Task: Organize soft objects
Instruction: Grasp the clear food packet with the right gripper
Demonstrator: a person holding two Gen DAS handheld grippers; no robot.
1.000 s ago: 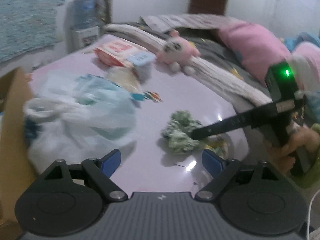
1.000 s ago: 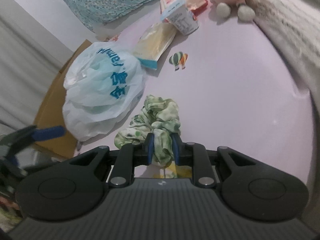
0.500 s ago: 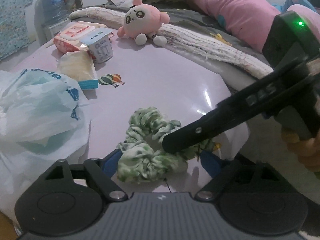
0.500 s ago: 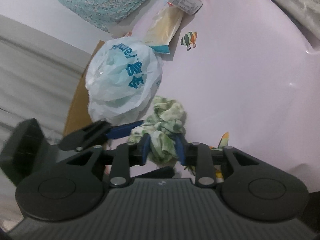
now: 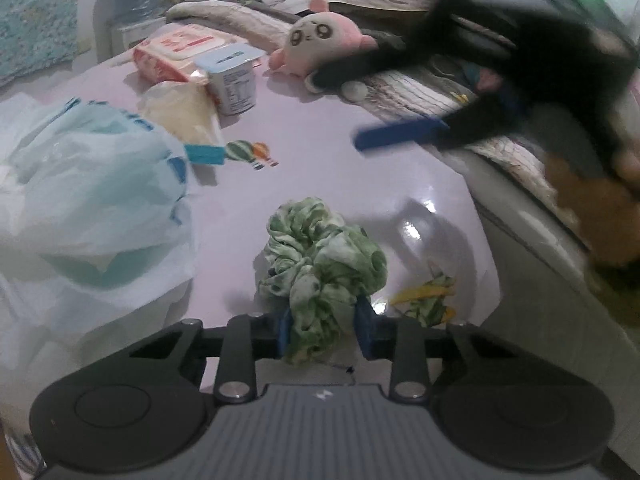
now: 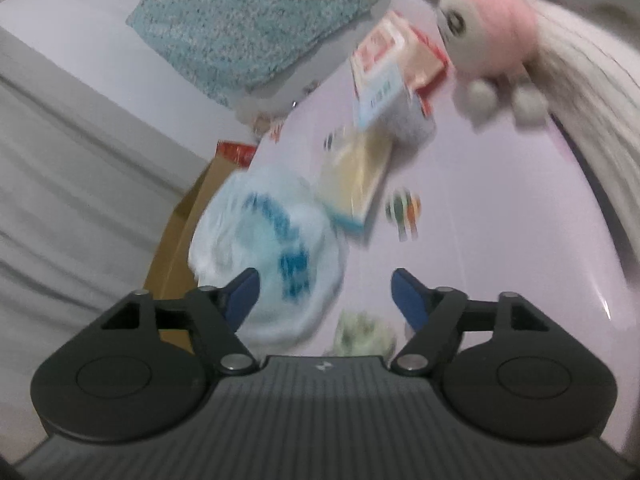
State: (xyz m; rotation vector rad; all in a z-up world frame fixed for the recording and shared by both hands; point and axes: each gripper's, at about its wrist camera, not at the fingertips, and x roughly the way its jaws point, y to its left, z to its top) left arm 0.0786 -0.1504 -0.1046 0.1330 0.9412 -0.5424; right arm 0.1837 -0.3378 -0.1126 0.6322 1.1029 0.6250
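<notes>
Right hand-held gripper is motion-blurred, perhaps hiding the plush's side.

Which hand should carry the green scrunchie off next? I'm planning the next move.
Left. The left tongs are shut on the green scrunchie. The right tongs are opening with nothing between them, above the lilac table.

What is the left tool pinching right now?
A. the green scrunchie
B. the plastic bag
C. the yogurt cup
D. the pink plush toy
A. The left tool has its blue pads pressed on both sides of the green scrunchie; the plush toy, bag and cup lie apart from it on the table.
</notes>
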